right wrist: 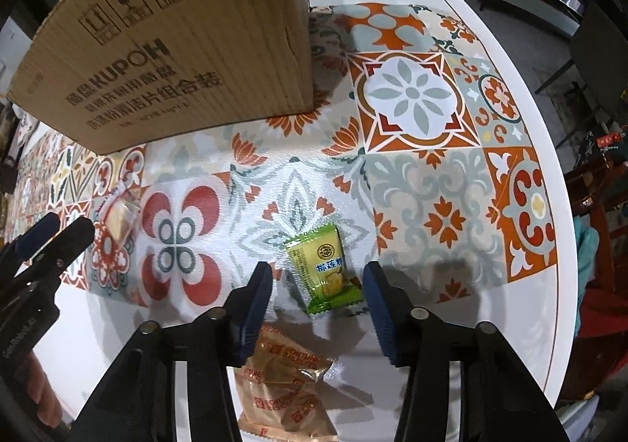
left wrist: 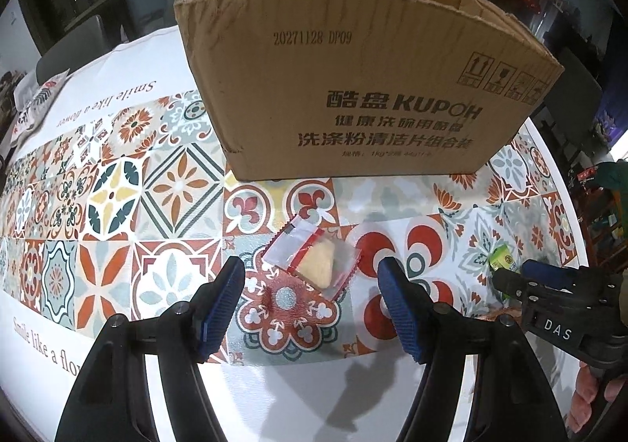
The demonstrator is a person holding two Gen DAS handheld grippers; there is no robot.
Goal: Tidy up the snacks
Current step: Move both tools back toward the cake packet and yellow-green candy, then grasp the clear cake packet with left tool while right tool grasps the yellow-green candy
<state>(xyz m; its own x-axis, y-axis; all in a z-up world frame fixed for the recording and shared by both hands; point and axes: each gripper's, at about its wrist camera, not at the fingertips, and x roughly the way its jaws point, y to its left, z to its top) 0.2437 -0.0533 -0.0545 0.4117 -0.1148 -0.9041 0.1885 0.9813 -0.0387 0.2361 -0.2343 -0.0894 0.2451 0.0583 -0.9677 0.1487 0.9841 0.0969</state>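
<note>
Left gripper point(left wrist: 312, 277) jaws spread, ribbed blue pads flanking clear crinkly packet point(left wrist: 312, 258) with pale wedge, flat on patterned mat. Right gripper point(right wrist: 318, 287) jaws spread around glossy green packet point(right wrist: 324, 268). Corrugated cardboard box point(left wrist: 353, 89) behind, top open.

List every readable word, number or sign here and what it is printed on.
"20271128 DP09", "酷盘 KUPOH", "洗涤粉清洁片组合装", handling pictograms: cardboard box; its smaller lines are blurred.
"Smile like a flower": tablecloth.
"DAS": right gripper.
"FORTUNE BISCUITS", partly covered: brown packet.
"榴莲", rest unreadable: green packet.
</note>
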